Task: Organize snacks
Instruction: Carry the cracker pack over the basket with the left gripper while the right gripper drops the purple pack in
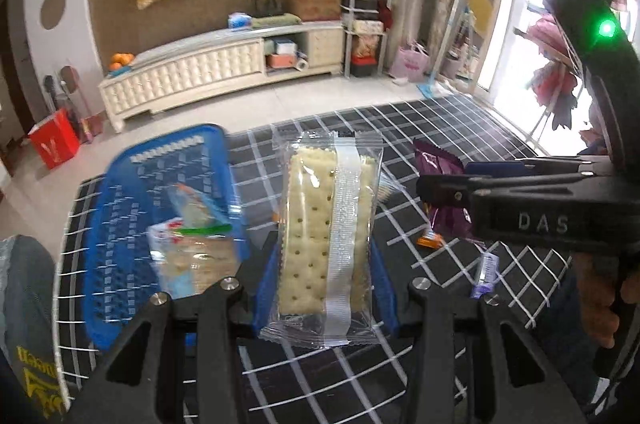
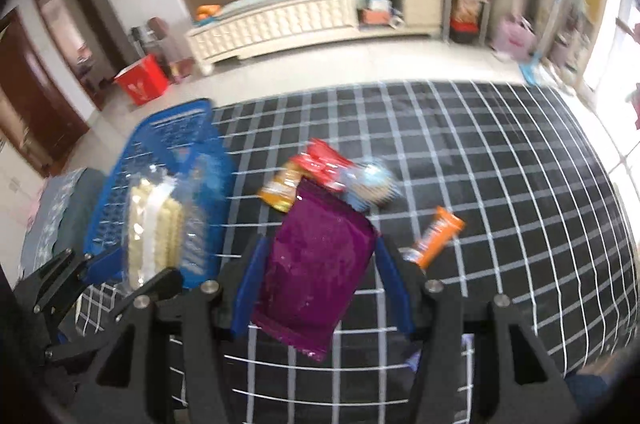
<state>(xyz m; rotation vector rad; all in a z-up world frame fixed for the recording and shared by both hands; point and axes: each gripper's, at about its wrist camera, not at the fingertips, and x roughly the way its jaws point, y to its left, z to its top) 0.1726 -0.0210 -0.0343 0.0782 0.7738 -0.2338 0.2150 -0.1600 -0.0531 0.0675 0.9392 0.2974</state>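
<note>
My left gripper (image 1: 326, 288) is shut on a clear cracker packet (image 1: 326, 236), held upright above the table, just right of the blue basket (image 1: 120, 208). The basket holds a few snack packets (image 1: 192, 248). My right gripper (image 2: 320, 284) is shut on a purple snack bag (image 2: 316, 272), held above the table. From the right wrist view the cracker packet (image 2: 154, 236) hangs in front of the blue basket (image 2: 172, 144). The right gripper (image 1: 444, 188) with the purple bag (image 1: 440, 164) shows at the right of the left wrist view.
On the black grid tablecloth (image 2: 480, 144) lie a red packet (image 2: 326, 162), a yellow packet (image 2: 282, 188), a round blue packet (image 2: 372, 184) and an orange bar (image 2: 436, 236). A small orange snack (image 1: 430, 238) and a purple one (image 1: 486, 274) lie near the right gripper.
</note>
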